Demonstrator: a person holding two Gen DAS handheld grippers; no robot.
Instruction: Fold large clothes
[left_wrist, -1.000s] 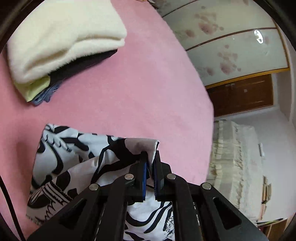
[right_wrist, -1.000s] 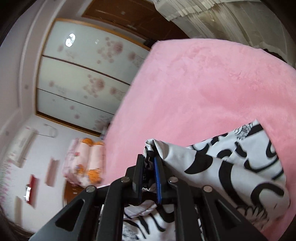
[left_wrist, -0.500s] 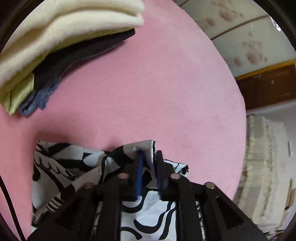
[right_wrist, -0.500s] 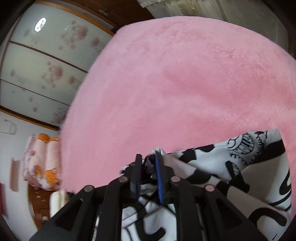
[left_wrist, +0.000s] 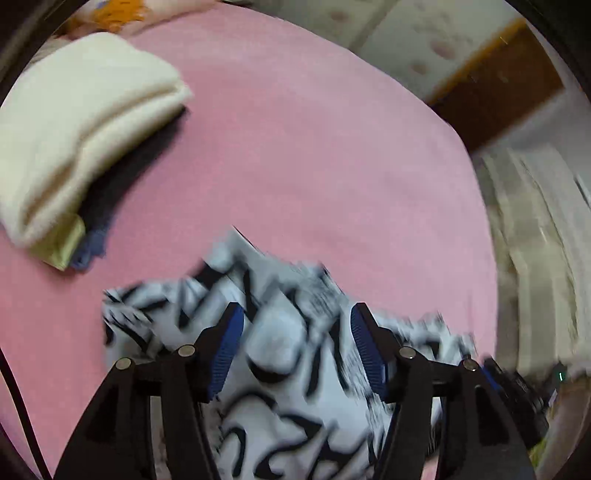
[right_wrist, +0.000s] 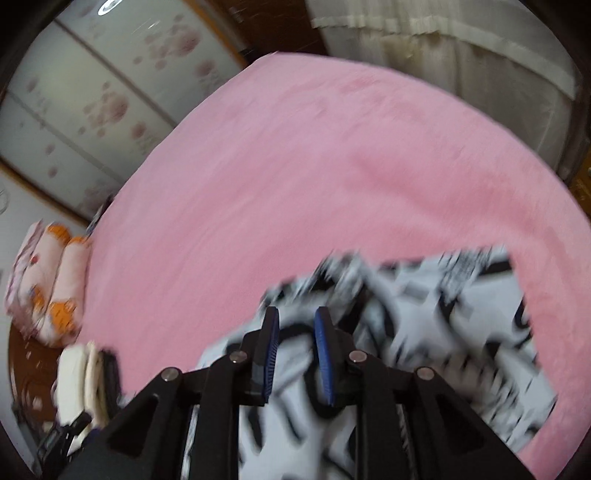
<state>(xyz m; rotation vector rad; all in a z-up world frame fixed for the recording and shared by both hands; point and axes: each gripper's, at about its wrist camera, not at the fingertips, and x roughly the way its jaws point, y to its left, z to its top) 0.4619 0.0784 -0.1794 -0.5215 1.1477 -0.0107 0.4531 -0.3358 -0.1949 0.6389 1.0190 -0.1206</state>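
Pink bedspread (left_wrist: 314, 147) bears the black-and-white garment (left_wrist: 280, 369) (blurred), both grippers' jaws parted, left widest, just opening.

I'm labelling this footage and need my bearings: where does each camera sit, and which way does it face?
Left wrist: on the left claw, angled down at the black-and-white garment on the pink bed; both fingers show, apart.
Right wrist: on the right claw, angled down at that garment; fingers show, narrowly apart.
Shared: garment, bed, folded stack.
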